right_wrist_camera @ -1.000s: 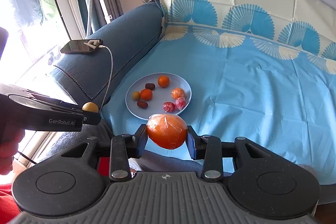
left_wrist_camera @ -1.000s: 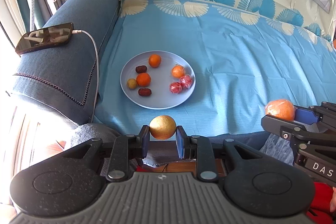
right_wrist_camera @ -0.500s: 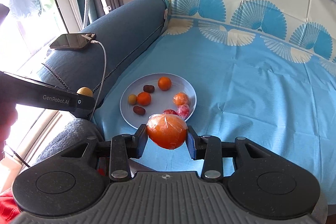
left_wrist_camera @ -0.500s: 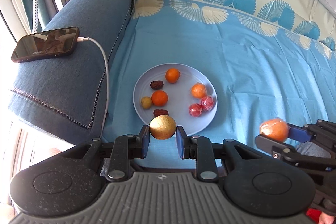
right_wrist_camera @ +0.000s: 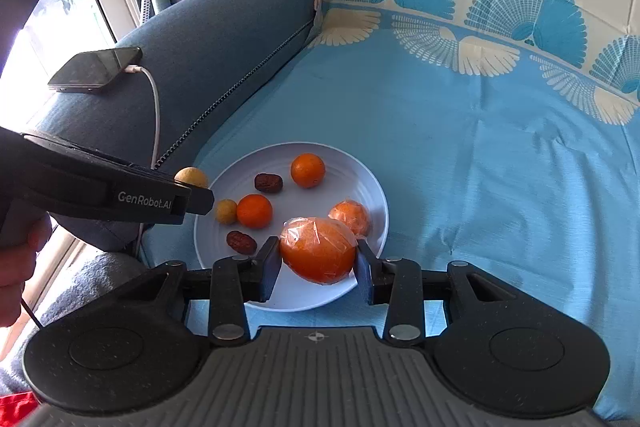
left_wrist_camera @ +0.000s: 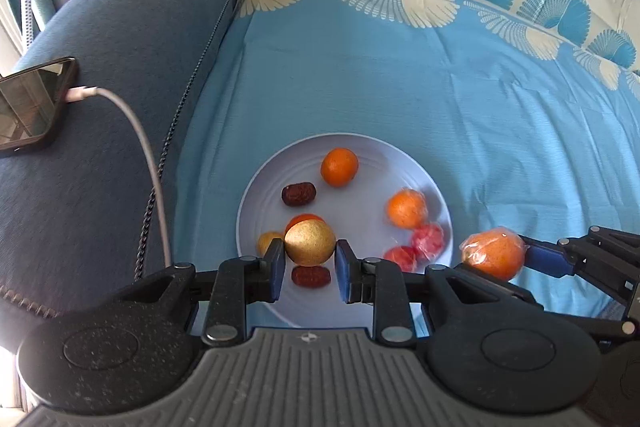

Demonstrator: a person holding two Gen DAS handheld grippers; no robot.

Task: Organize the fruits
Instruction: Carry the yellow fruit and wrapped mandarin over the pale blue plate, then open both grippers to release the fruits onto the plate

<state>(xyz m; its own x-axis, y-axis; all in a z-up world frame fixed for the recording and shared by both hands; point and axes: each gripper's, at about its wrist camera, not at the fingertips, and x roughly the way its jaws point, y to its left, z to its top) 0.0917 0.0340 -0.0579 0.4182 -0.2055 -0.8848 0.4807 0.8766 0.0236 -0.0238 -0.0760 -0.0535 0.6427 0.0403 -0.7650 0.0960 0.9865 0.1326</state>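
A: What does each tool hold?

B: The left tool (left_wrist_camera: 310, 264) is clamped on a tan fruit (left_wrist_camera: 310, 242), over the plate (left_wrist_camera: 404, 155) near seven o'clock. The right tool (right_wrist_camera: 317, 267) grips a wrapped orange (right_wrist_camera: 318, 250) over the plate's five o'clock edge.

A: How will they handle?

B: Both look light and round, so likely to roll. The film on the orange looks slippery; pads across the widest part seem safest.

A: And the surface?

B: A blue sheet (left_wrist_camera: 420, 83) over a sofa seat, probably soft, so the plate may tip. At ten o'clock a phone (right_wrist_camera: 96, 71) lies charging on the armrest (left_wrist_camera: 120, 67).
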